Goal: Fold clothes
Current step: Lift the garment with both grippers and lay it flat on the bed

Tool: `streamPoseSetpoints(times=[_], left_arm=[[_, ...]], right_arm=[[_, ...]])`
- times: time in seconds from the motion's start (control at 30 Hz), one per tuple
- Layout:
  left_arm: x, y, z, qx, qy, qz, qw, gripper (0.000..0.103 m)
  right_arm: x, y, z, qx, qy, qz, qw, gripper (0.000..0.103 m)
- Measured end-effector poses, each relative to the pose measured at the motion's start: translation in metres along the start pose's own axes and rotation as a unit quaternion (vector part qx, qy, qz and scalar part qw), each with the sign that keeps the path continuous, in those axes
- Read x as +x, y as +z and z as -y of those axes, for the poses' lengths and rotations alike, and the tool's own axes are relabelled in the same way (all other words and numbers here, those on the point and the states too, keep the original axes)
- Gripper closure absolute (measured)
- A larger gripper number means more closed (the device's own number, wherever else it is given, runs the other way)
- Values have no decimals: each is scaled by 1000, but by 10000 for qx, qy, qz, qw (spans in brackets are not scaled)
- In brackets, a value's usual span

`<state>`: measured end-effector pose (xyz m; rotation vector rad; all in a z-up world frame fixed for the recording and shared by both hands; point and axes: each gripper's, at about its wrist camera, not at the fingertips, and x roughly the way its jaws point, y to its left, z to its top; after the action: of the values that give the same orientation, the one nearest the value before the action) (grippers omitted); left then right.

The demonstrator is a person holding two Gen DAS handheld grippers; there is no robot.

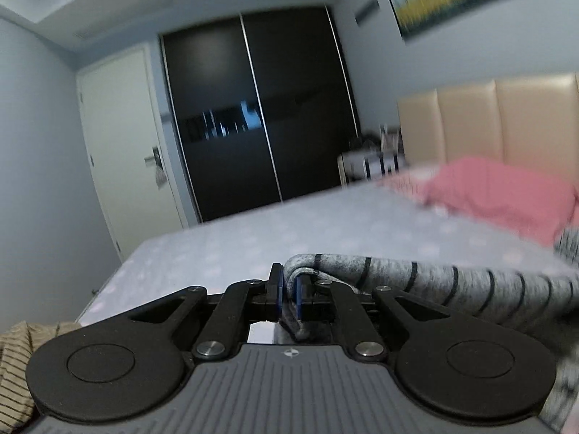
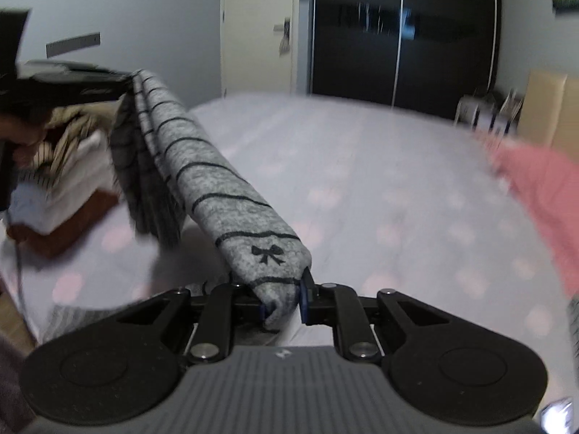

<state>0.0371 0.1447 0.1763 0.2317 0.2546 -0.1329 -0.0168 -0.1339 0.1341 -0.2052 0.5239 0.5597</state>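
So both grippers are clamped on the grey knit garment with thin black stripes [image 2: 202, 166]: left gripper [image 1: 288, 298] pinching one end, right gripper [image 2: 284, 302] the other, stretched in the air above the pale dotted bedsheet [image 2: 362, 166], pink pillow [image 1: 506, 195] far right

My left tongs [image 1: 288, 298] are clamped tight on a fold of the grey knitted garment with thin black stripes [image 1: 434, 278], pointing nearly level. My right tongs [image 2: 284, 302] pinch its other end, angled somewhat downward. The blurred dark shape at far left in the right view is probably my left tongs.
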Motion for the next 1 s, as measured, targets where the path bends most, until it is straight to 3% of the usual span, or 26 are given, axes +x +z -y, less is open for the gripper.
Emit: streamPoseSetpoints(times=[0.23, 0.33, 0.47, 0.63, 0.73, 0.77, 0.93, 0.97, 1.0], left_arm=[[-44, 40, -5, -317, -157, 1039, 9940, 98], [-51, 47, -7, -407, -198, 1105, 9928, 98], [-26, 31, -6, -365, -187, 505, 9979, 98], [20, -16, -1, -1, -173, -838, 9963, 99], [40, -52, 2, 327, -193, -1692, 9849, 99], [41, -63, 2, 369, -272, -1872, 9813, 99], [36, -108, 6, 795, -521, -2779, 9559, 99], [33, -117, 7, 902, -474, -2953, 9499, 99], [35, -122, 4, 841, -433, -3039, 9480, 99]], right_arm=[[-69, 83, 30, -857, -904, 989, 9873, 85], [-83, 107, 37, -1225, -1159, 1171, 9787, 84], [-70, 108, 45, -1402, -1086, 876, 9803, 80], [-12, 56, 56, -1256, -625, -213, 9899, 79], [18, 13, 62, -1040, -297, -896, 9901, 81], [25, -1, 64, -1014, -215, -1128, 9882, 85], [43, -52, 81, -1051, 77, -1982, 9745, 85], [44, -54, 87, -1007, 107, -2065, 9732, 83], [45, -57, 93, -962, 159, -2140, 9720, 75]])
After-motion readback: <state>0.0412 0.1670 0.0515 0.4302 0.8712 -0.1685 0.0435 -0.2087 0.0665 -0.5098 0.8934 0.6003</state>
